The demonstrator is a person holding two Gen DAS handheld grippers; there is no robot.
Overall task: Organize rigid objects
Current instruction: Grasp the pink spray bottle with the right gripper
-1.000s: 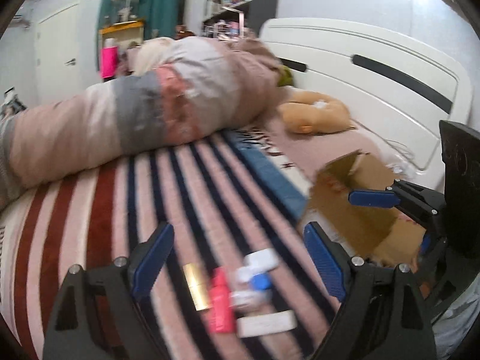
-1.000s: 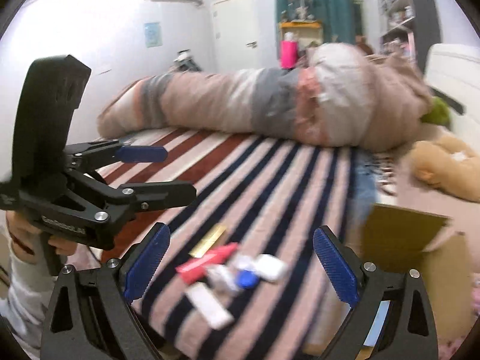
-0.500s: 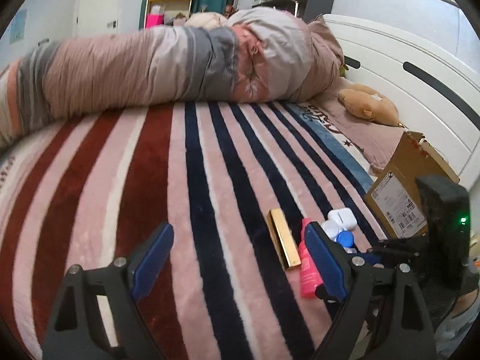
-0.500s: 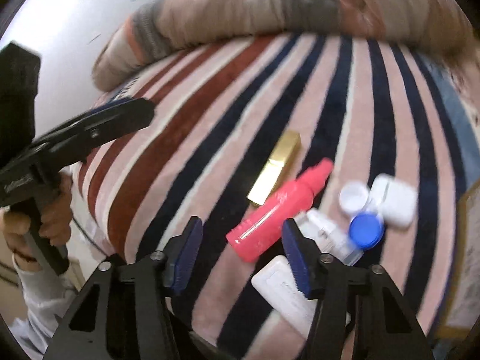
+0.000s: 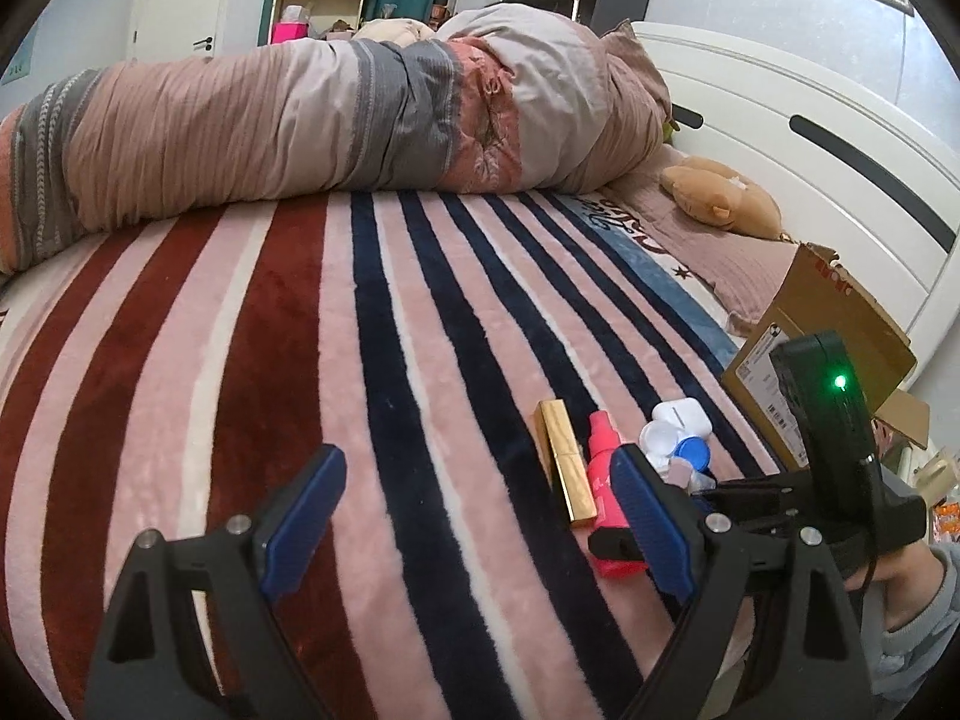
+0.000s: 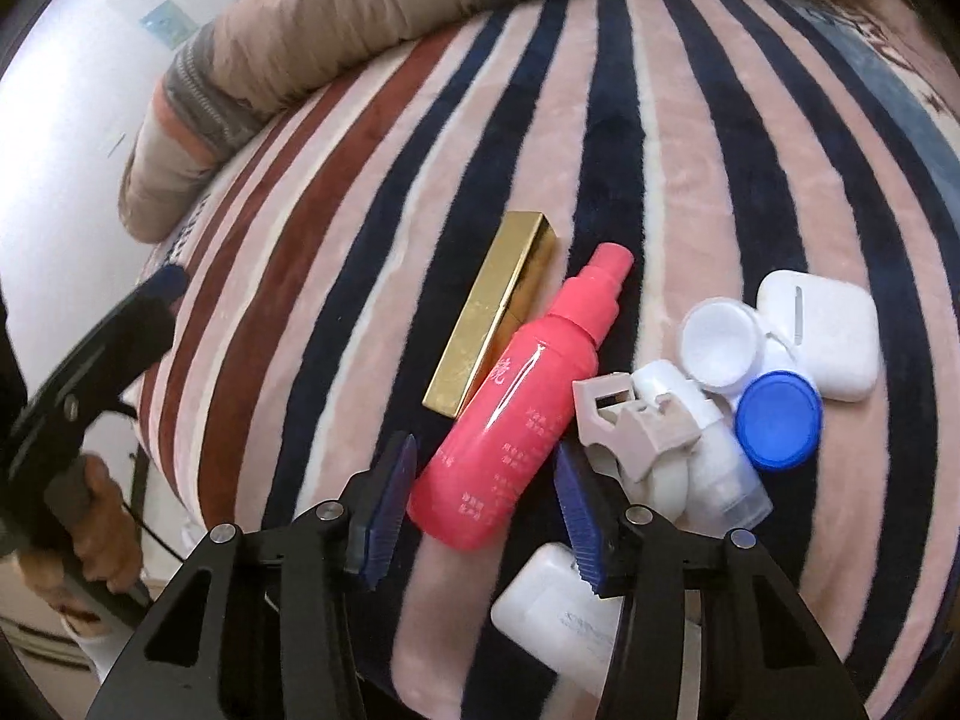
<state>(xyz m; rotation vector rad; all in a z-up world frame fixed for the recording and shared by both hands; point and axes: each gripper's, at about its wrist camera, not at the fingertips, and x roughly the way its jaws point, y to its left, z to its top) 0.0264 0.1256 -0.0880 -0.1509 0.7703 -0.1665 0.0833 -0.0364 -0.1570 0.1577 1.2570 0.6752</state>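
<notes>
A pile of small items lies on the striped blanket (image 6: 690,138) near the bed's front edge: a pink spray bottle (image 6: 516,414), a gold bar-shaped case (image 6: 492,312), a white earbud case (image 6: 816,336), a white and blue lens case (image 6: 774,414), a beige clip (image 6: 630,420) and a white flat box (image 6: 558,606). My right gripper (image 6: 486,510) is open, its jaws on either side of the pink bottle's base. My left gripper (image 5: 468,528) is open and empty above the blanket, left of the pile; the pink bottle (image 5: 606,480) and gold case (image 5: 564,468) lie by its right finger.
An open cardboard box (image 5: 822,336) stands at the bed's right edge. A rolled quilt (image 5: 336,120) lies across the back of the bed, with a plush toy (image 5: 720,198) by the white headboard (image 5: 810,144).
The right gripper has dropped toward the pile and narrowed its jaws around the pink bottle's base. The left gripper swung left and settled low over the blanket.
</notes>
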